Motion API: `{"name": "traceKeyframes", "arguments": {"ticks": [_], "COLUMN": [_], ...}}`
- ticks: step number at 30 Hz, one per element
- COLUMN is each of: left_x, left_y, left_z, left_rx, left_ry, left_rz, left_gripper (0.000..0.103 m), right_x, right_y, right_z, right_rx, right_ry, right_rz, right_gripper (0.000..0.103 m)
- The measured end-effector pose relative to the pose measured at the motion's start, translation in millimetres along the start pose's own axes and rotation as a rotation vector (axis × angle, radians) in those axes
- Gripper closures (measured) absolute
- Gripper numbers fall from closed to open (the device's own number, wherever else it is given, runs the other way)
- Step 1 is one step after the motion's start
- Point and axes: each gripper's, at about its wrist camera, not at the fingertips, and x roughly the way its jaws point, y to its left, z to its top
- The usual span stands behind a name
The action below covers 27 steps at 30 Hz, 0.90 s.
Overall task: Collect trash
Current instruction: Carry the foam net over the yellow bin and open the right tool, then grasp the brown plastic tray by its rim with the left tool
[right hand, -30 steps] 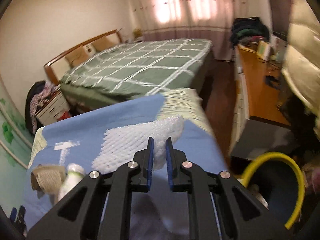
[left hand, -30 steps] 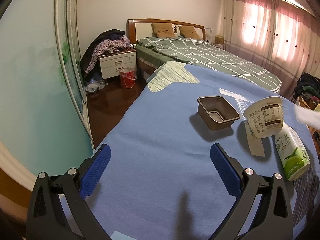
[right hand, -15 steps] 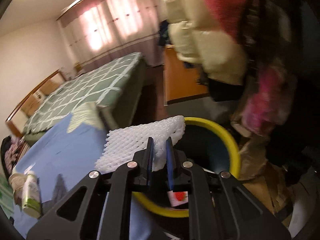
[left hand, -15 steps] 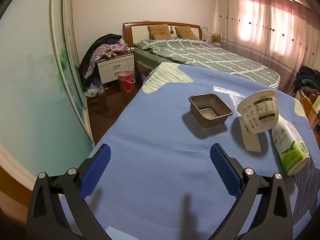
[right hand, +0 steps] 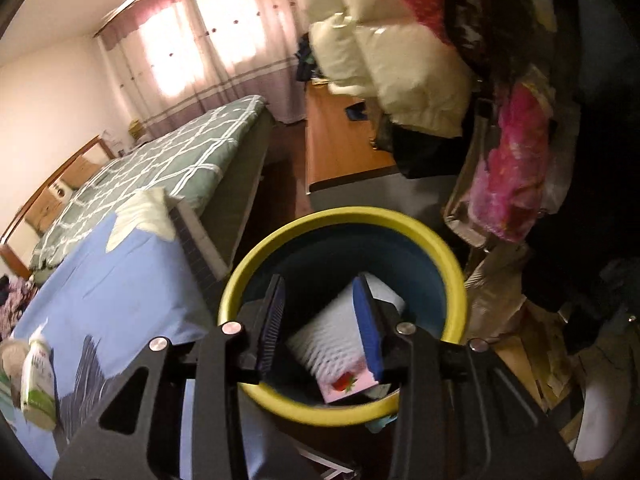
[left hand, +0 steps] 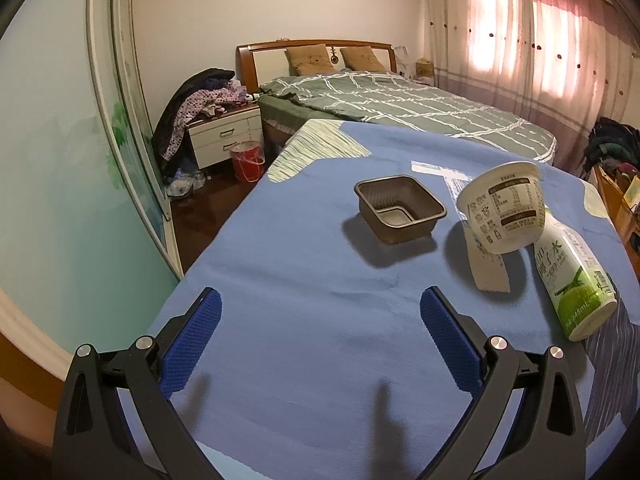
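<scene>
Now the white foam net (right hand: 332,332) sits blurred inside the yellow-rimmed bin (right hand: 448,256), below the right gripper (right hand: 320,324), whose jaws are opening with no pad pressing on it; this looks like the drop-off step. Beside the bin, on the blue cloth (left hand: 304,272), wait the brown tray (left hand: 400,210), the white cup (left hand: 504,212) and the green carton (left hand: 576,280). The left gripper (left hand: 320,340) hangs spread and empty over the cloth, short of the tray. Next, I judge, comes a reach to one of these.

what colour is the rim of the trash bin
Yellow, around a dark blue inside. The bin shows best in the right wrist view.
</scene>
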Motion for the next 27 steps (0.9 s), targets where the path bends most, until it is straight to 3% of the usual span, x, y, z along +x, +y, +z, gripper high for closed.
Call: {"name": "traceKeyframes", "arguments": {"ticks": [6,9,17,20,27], "left_x": [3.7,9.4,39.9,58.6,92.6], "left_y": [-6.8,-15.5,-45.8,-57.6,-70.9], "left_z": [0.3,2.2,30.5,42.8,67.8], "left_rx": [0.020,0.040,0.054,0.061,0.064], "left_ry": [0.023,0.046,0.124,0.168,0.178], "left_rz": [0.004,-0.007,-0.058,-0.060,-0.033], "left_gripper": [0.005,0.005,0.005,0.005,0.005], "right_x": [-15.5,-13.7,-7.5,-6.5,-4.1], "right_y": [29.2,36.1,29.1,27.7,25.6], "right_z": [-9.0,-10.2,-7.8,-7.7,-6.5], "right_rx": [-0.094,-0.113,-0.066,-0.058,-0.051], "right_ry": [-0.053,-0.035,0.008,0.014,0.025], "right_rz": [-0.001,0.014,0.057,0.071,0.093], "right_gripper": [0.062,0.061,0.061,0.061,0.061]}}
